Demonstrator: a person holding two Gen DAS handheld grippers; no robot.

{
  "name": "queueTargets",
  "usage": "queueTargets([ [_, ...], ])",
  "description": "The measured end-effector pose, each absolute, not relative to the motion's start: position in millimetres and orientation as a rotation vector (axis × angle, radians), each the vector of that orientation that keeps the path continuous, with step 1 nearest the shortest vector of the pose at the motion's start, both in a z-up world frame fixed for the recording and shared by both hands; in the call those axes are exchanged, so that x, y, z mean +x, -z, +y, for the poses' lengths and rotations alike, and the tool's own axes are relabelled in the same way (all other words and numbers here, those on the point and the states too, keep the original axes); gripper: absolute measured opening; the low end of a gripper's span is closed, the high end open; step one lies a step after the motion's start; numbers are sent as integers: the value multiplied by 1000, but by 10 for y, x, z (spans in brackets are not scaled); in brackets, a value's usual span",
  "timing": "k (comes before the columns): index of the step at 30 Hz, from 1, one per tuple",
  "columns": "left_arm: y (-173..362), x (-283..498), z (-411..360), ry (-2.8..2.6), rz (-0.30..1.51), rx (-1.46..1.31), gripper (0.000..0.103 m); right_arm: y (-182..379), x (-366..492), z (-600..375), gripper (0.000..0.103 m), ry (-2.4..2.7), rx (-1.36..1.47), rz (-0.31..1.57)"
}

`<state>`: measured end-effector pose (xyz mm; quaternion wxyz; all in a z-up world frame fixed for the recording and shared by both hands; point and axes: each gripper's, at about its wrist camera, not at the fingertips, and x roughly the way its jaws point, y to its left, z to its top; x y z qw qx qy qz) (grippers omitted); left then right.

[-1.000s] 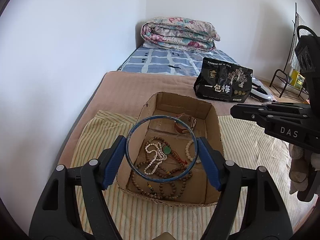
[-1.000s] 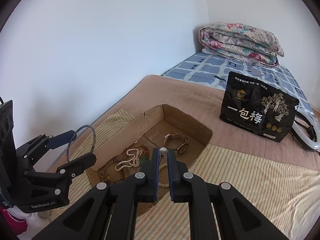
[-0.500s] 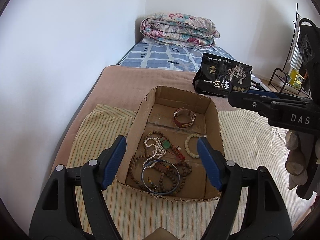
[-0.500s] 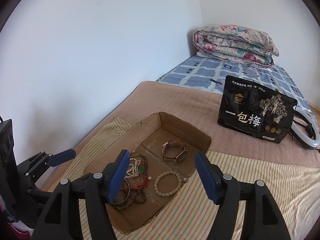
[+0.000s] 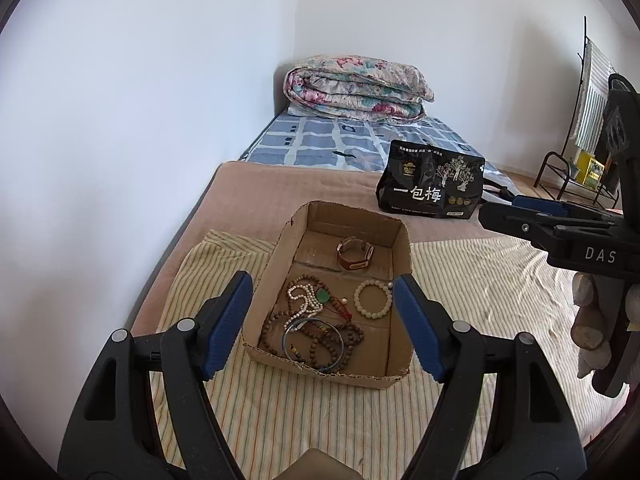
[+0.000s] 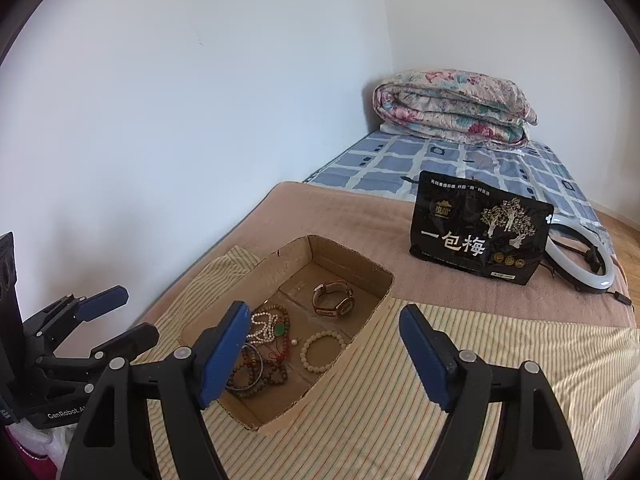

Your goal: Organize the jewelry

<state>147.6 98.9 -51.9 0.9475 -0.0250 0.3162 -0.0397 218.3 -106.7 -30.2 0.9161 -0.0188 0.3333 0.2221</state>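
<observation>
A shallow cardboard box (image 5: 272,264) (image 6: 372,276) sits on a striped cloth. In it lie a blue metal bangle (image 5: 313,345) on top of brown bead strings (image 5: 356,338), a pearl necklace with a green pendant (image 5: 306,300), a pale bead bracelet (image 5: 373,299) (image 6: 323,349) and a brown-strapped watch (image 5: 355,255) (image 6: 334,298). My left gripper (image 5: 323,324) is open and empty, above the box's near end. My right gripper (image 6: 322,356) is open and empty, above the box's right side.
A black snack bag (image 5: 431,184) (image 6: 478,236) stands on the brown blanket behind the box. A white ring light (image 6: 584,260) lies to its right. A folded floral quilt (image 5: 354,88) is at the bed's far end. The wall runs along the left.
My left gripper opened and dropped the blue bangle into the box, onto the brown beads. My right gripper went from shut to open. Both pulled back and up from the box.
</observation>
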Motion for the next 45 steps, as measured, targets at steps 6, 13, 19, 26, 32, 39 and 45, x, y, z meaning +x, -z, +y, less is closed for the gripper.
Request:
queueTargets([
  [6, 305, 1222, 877, 71, 598, -19, 78, 155, 1942, -1224, 94, -428, -56, 641],
  [13, 136, 956, 728, 64, 541, 17, 98, 98, 1754, -1414, 103, -388, -66, 604],
  [19, 34, 806, 660, 51, 516, 13, 102, 158, 1687, -1516, 103, -354, -89, 604],
  [26, 37, 732, 626, 32, 528, -3, 102, 195, 1578, -1587, 103, -321, -122, 581],
  [32, 63, 684, 615, 27, 543, -16, 102, 212, 1537, -1639, 103, -307, -126, 578],
  [39, 92, 663, 576, 24, 556, 1, 102, 223, 1525, -1681, 103, -300, -126, 573],
  [45, 96, 657, 579, 24, 559, 1, 102, 226, 1514, -1698, 103, -300, -121, 572],
])
